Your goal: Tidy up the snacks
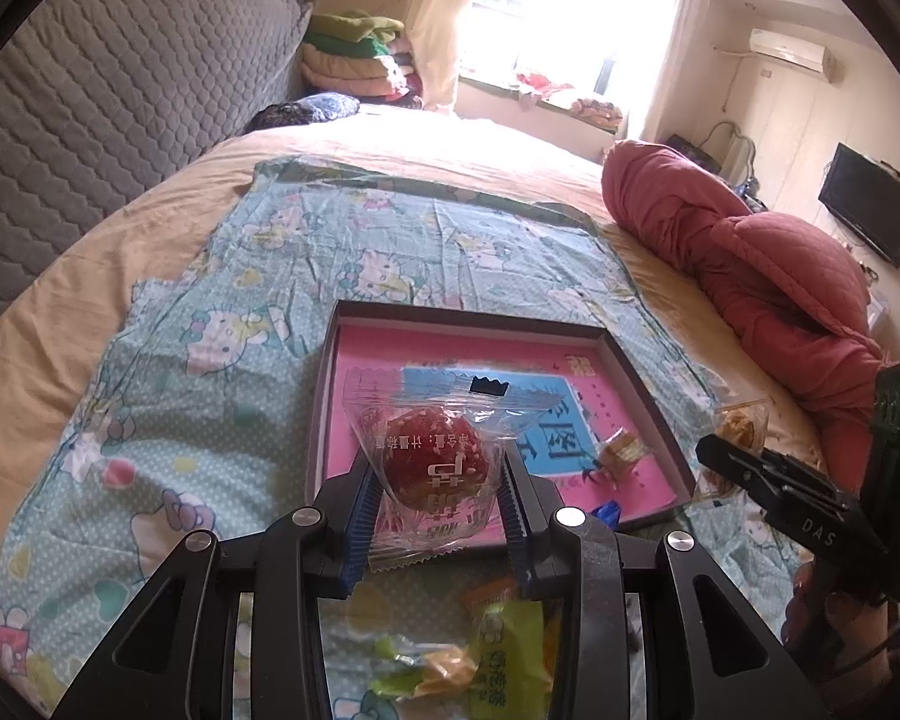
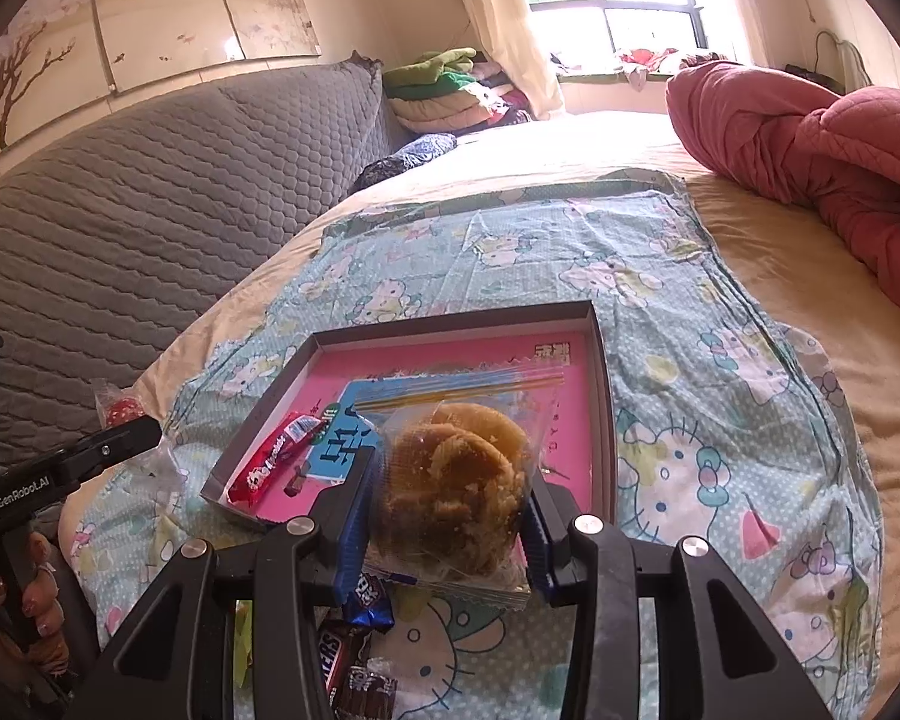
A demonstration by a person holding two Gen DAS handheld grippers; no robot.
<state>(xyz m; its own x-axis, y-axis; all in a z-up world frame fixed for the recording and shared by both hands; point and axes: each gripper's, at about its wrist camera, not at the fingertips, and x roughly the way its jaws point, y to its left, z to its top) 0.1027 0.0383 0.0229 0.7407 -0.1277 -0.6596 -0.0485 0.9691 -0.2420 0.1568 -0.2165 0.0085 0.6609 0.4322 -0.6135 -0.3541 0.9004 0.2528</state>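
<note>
My left gripper (image 1: 438,480) is shut on a clear packet with a red round cake (image 1: 435,462), held over the near edge of a shallow box with a pink floor (image 1: 624,402). A small wrapped brown snack (image 1: 621,450) lies in the box. My right gripper (image 2: 450,492) is shut on a clear packet of brown pastries (image 2: 456,480), above the same box's near rim (image 2: 306,354). A red candy wrapper (image 2: 273,459) lies inside the box at its left. Each gripper shows in the other's view: the right gripper (image 1: 750,468), the left gripper (image 2: 120,438).
The box sits on a cartoon-print cloth (image 1: 210,312) spread over a bed. Loose snacks lie on the cloth near me: a green packet (image 1: 510,648), chocolate bars (image 2: 342,654). A rolled pink quilt (image 1: 750,252) lies at the right, and a grey padded headboard (image 2: 150,210) at the left.
</note>
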